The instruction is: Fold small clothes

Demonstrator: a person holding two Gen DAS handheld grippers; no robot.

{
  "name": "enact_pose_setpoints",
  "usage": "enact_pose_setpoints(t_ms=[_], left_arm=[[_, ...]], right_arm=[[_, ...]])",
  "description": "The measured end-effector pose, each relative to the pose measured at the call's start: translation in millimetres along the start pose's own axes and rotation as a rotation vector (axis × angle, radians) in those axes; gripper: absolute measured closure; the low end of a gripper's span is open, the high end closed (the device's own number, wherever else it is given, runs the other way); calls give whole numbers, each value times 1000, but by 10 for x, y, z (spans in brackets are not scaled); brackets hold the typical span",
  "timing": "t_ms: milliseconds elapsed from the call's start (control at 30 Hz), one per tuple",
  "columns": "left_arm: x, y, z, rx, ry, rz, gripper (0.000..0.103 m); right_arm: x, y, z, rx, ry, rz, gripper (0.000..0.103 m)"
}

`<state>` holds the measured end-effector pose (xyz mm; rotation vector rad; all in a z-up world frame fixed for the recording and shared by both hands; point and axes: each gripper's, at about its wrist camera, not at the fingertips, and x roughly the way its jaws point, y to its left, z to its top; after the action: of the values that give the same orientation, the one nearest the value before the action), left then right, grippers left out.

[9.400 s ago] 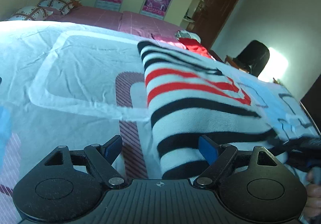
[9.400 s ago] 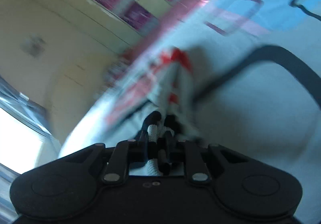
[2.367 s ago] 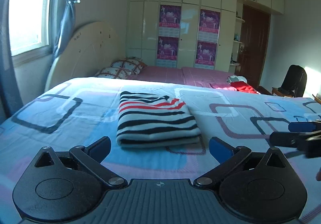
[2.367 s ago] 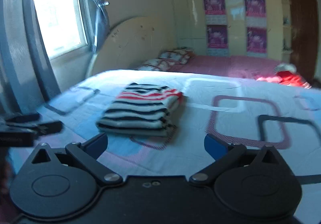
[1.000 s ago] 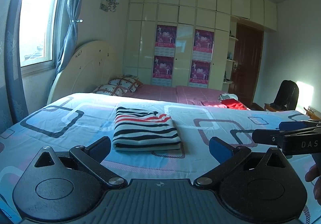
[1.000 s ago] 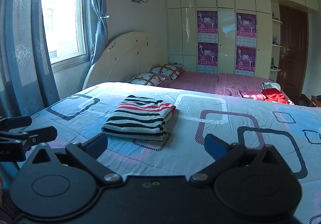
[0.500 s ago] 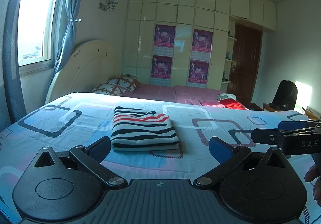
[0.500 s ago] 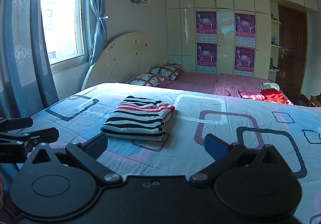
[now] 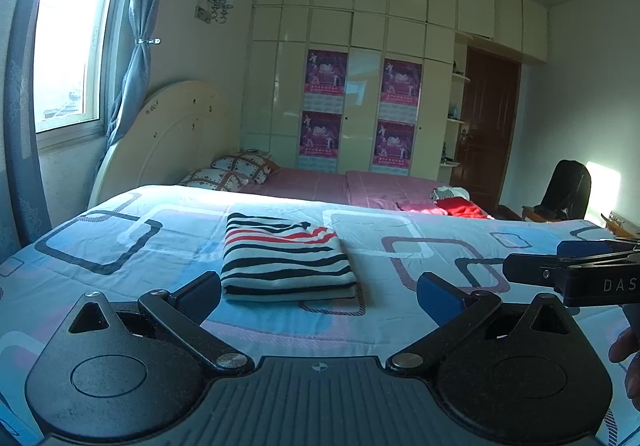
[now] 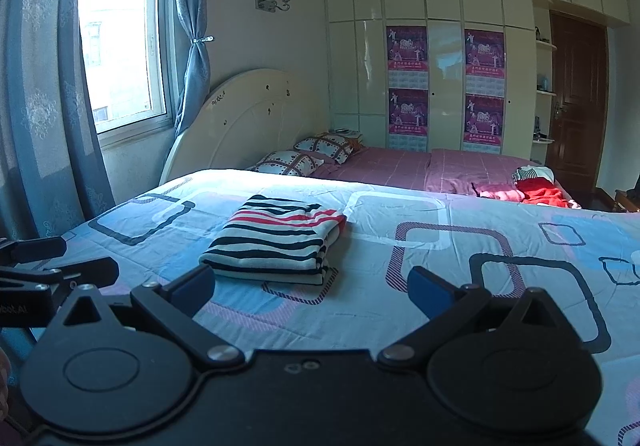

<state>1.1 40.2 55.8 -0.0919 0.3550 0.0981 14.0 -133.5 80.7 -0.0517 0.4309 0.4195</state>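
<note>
A striped garment (image 9: 284,258), white with black and red stripes, lies folded in a neat rectangle on the blue patterned bedspread (image 9: 400,246). It also shows in the right wrist view (image 10: 276,242). My left gripper (image 9: 318,292) is open and empty, held back from the garment, above the bed's near edge. My right gripper (image 10: 310,290) is open and empty, also well short of the garment. Each gripper shows at the edge of the other's view: the right one (image 9: 576,270) and the left one (image 10: 44,270).
A pile of red and striped clothes (image 9: 454,204) lies on the pink sheet (image 9: 340,186) at the far side of the bed. Pillows (image 9: 232,172) rest by the cream headboard. A dark chair (image 9: 568,190) stands far right, a window and curtains left.
Both grippers have let go of the garment and drawn back from it over the past seconds. Over the last second the views barely shift.
</note>
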Motion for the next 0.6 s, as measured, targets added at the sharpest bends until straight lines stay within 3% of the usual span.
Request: enact_pose_setpoints(t_ms=[600], left_arm=[[60, 28, 41, 0, -2, 10, 0]], right_arm=[[44, 13, -9, 12, -3, -9, 1]])
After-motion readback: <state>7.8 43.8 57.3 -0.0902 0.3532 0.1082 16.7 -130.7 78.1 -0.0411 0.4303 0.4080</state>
